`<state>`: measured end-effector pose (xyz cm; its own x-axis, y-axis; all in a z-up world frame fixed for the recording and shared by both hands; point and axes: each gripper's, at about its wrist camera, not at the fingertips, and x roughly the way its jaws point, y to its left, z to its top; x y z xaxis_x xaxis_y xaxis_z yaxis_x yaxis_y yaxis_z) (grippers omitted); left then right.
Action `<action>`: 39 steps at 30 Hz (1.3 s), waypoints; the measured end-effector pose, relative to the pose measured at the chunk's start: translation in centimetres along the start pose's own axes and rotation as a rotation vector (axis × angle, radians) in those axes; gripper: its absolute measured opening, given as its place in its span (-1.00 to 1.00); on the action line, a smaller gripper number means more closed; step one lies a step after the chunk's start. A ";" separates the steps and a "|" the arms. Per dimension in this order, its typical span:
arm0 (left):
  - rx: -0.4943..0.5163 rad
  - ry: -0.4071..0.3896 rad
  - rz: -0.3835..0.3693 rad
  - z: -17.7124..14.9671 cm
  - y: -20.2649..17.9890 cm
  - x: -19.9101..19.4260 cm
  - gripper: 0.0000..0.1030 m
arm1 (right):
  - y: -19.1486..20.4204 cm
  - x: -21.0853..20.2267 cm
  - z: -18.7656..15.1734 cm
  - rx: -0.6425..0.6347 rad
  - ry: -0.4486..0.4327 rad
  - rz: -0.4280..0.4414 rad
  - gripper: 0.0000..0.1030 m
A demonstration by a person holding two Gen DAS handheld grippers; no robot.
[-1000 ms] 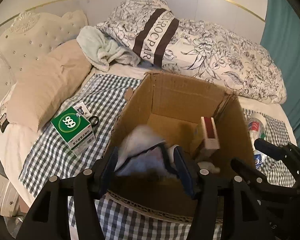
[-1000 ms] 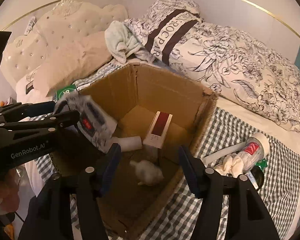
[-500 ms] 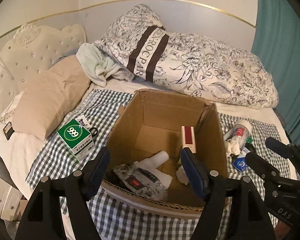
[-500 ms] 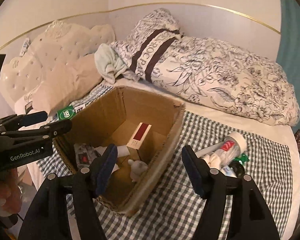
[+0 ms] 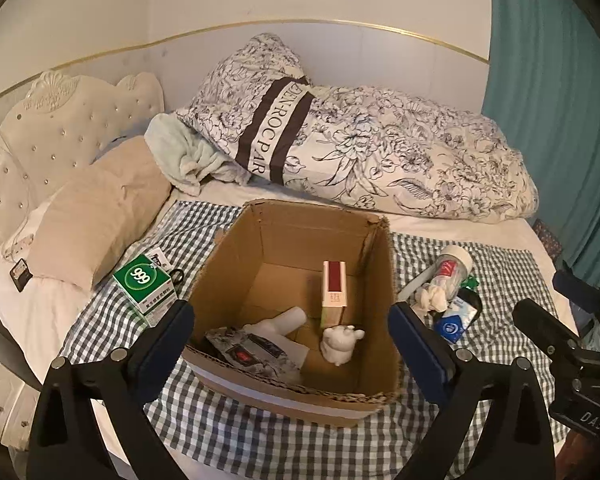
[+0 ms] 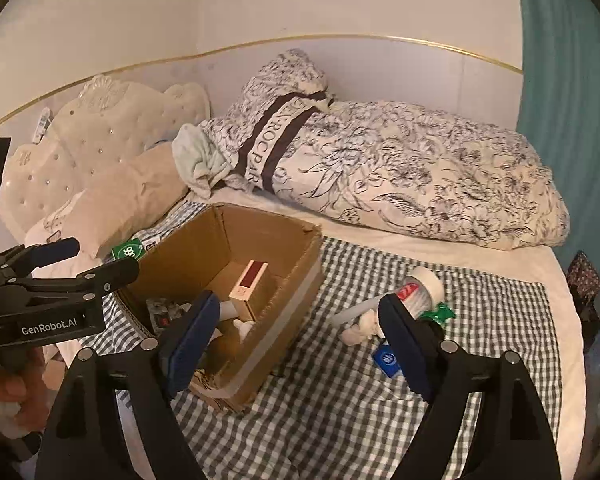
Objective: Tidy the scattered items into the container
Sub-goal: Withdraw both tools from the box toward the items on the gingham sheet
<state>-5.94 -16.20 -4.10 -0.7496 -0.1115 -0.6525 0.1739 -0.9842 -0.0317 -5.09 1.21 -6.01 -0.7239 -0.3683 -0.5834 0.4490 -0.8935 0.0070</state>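
While jaws widen: left gripper [image 5: 290,332] and right gripper [image 6: 296,338] are both opening, nothing between the pads.
Container: cardboard box [image 5: 352,396] at frame centre of the left view, on the checked cloth [image 5: 260,436] over the bed.
Done: red-and-white carton [image 5: 334,290], white figurine [image 5: 340,344], white tube [image 5: 280,322] and printed pouch [image 5: 252,354] lie inside.
Left: green 999 box [image 5: 146,286] left of the box; at right a jar [image 5: 452,270], crumpled tissue [image 5: 432,298] and blue packet [image 5: 454,320] — roughly half remains, by my reckoning.
Pose: both grippers tilted downward above the near edge — the right one lower right of the box.
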 end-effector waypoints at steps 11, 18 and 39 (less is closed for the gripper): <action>0.052 -0.045 -0.022 -0.6 -3.4 -2.6 1.00 | -3.8 -4.1 -1.5 0.063 -0.043 -0.062 0.84; 0.085 -0.050 -0.030 -1.1 -5.5 -3.3 1.00 | -6.3 -6.5 -2.9 0.089 -0.054 -0.100 1.00; 0.212 -0.040 -0.103 -3.3 -12.4 -3.5 1.00 | -11.1 -9.5 -5.8 0.161 -0.052 -0.164 1.00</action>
<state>-3.37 -3.18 -3.98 -0.7818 -0.0098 -0.6235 -0.0398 -0.9970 0.0657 -0.16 16.15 -5.28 -0.8082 -0.2241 -0.5446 0.2368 -0.9704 0.0479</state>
